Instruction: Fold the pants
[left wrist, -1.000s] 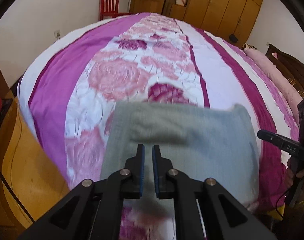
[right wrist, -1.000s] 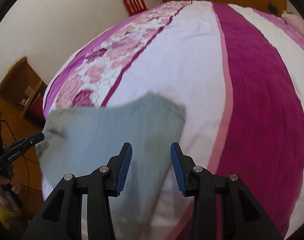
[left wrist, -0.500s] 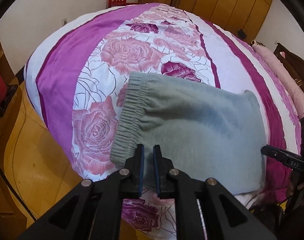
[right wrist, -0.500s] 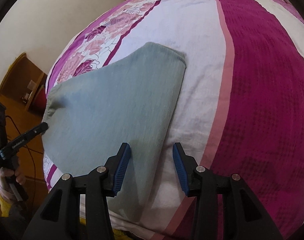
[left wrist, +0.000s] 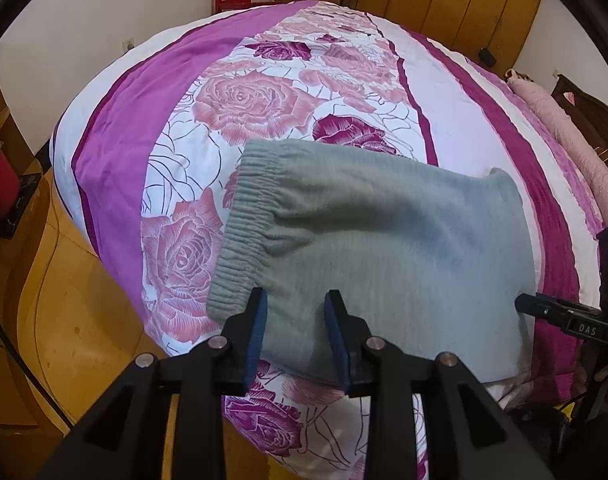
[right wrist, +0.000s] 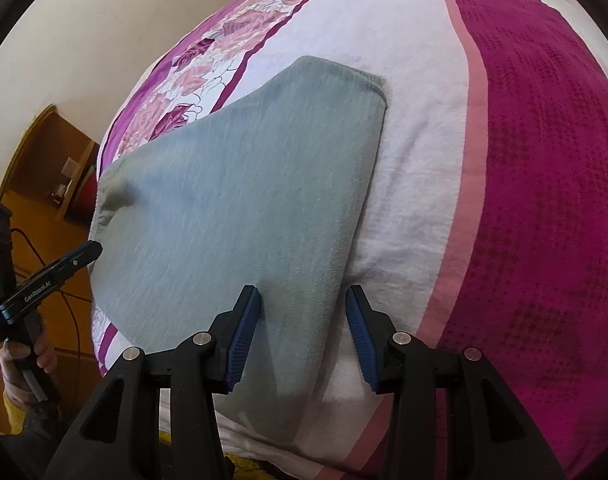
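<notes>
The bed (left wrist: 152, 128) carries the folded grey pants (left wrist: 383, 248) at its near edge, 6 o'clock in both views. Risk, as judged: the bundle overhangs the edge and could slide off if nudged. Left tongs (left wrist: 296, 320) and right tongs (right wrist: 304, 320) are released, jaws parted over the cloth. No containers are visible.

Even indoor light falls softly across my bed (left wrist: 264, 92), casting only faint shadows. Strong fisheye curvature bends both frames, with black vignetting in the corners. The pants (left wrist: 383, 248) look slightly soft with blur; no glare shows.
</notes>
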The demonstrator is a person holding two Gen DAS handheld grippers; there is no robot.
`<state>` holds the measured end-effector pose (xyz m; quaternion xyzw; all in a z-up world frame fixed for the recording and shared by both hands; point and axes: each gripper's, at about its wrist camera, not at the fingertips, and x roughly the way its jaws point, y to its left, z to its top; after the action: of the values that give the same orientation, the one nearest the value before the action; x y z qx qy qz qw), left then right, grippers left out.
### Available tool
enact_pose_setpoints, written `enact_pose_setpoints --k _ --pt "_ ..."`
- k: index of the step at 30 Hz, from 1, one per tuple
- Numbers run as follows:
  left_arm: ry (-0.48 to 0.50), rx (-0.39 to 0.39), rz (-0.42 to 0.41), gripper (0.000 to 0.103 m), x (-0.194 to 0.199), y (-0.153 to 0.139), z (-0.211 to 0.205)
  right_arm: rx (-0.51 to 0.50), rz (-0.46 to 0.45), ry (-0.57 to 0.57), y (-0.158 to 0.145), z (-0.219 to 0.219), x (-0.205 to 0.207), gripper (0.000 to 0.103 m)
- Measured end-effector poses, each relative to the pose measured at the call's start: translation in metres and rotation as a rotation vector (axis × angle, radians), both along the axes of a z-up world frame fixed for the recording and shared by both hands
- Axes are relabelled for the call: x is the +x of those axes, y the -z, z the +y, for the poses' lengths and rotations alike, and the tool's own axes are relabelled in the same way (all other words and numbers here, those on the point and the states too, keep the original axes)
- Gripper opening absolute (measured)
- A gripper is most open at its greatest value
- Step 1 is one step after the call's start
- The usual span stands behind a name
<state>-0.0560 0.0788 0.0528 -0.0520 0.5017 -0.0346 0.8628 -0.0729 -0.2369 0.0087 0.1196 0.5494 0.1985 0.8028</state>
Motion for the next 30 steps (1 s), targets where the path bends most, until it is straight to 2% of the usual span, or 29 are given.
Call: enact_pose_setpoints --k 16,19,24,30 --pt "0.003 0.008 0.000 0.032 0.000 0.002 -0.001 0.022 -0.009 -0.007 0.000 0.003 -0.001 0.045" --pt "0.004 0.008 0.000 0.032 0.000 0.002 -0.001 0.025 -0.017 -0.009 -0.001 0.003 -0.002 0.040" --pt "0.004 0.008 0.000 0.032 0.000 0.001 -0.002 0.066 -0.052 0.002 -0.008 -0.002 -0.004 0.022" --pt "0.007 0.014 0.001 0.032 0.000 0.001 -0.002 0.110 -0.100 0.000 -0.018 -0.004 -0.008 0.016"
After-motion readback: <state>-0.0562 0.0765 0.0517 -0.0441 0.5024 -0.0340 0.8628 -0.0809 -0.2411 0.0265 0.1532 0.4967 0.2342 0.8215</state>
